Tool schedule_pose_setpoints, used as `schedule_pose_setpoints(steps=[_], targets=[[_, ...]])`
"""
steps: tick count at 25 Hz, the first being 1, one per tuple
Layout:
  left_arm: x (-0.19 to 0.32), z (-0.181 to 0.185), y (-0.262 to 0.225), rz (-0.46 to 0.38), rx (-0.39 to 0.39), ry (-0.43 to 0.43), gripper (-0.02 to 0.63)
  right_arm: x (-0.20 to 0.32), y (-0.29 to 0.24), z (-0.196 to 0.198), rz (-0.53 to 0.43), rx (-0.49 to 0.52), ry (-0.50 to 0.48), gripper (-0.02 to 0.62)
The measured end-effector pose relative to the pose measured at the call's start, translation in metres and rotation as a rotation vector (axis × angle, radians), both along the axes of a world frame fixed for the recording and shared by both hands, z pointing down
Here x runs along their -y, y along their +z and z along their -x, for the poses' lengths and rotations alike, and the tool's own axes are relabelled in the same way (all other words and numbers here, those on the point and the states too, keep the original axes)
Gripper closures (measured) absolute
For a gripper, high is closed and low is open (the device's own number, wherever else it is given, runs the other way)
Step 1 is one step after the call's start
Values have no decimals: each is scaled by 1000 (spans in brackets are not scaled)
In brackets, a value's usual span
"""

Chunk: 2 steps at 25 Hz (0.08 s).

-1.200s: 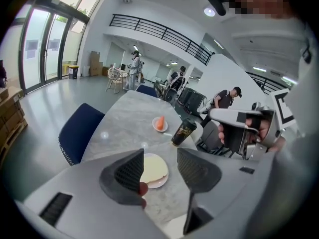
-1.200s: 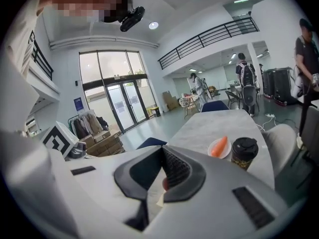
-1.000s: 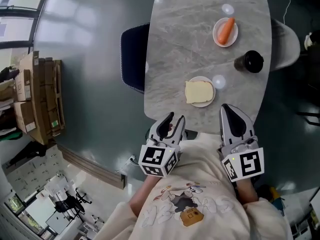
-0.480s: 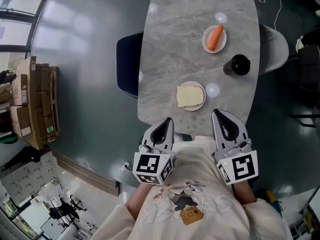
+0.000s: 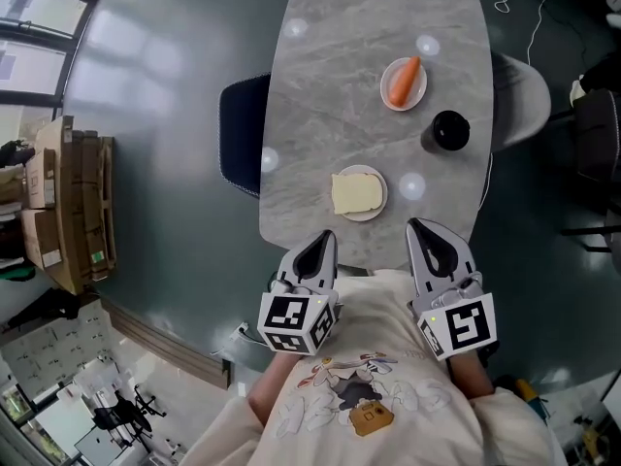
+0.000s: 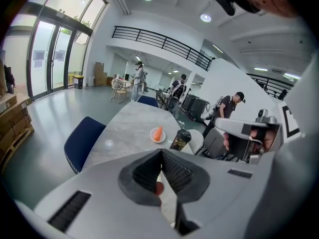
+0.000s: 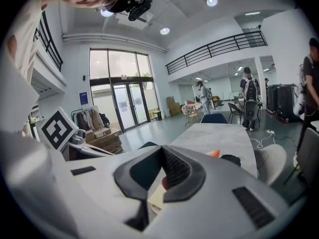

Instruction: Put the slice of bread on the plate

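The pale slice of bread (image 5: 355, 193) lies flat on a small white plate (image 5: 380, 205) near the near end of the grey marble table (image 5: 349, 56). Both grippers hover off the table's near edge, close to the person's chest, and neither touches the bread. My left gripper (image 5: 323, 237) is shut with nothing between its jaws; in the left gripper view its tips (image 6: 161, 152) meet. My right gripper (image 5: 419, 225) is also shut and holds nothing (image 7: 162, 148). A corner of the bread (image 7: 157, 197) shows below the right jaws.
A carrot (image 5: 403, 81) lies on a second small plate (image 5: 388, 93) farther up the table, with a black cup (image 5: 449, 130) to its right. A blue chair (image 5: 240, 134) stands at the table's left and a pale chair (image 5: 522, 90) at its right. People stand in the hall beyond.
The left gripper's jaws have gone from apart to shut. Both grippers have drawn back a little from the table's edge. The bread stays on its plate.
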<state>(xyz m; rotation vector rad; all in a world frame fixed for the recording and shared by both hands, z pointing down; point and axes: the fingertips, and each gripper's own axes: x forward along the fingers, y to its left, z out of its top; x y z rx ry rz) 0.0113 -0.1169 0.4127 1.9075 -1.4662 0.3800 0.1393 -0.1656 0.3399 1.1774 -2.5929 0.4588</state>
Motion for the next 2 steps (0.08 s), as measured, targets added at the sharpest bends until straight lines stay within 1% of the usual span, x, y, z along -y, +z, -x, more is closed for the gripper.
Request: schedule_pose_setpoints(steps=[2], targets=[[4,-8,-8,-8,-3,-10,595,1,-7,-10,-4,1,-3,591]])
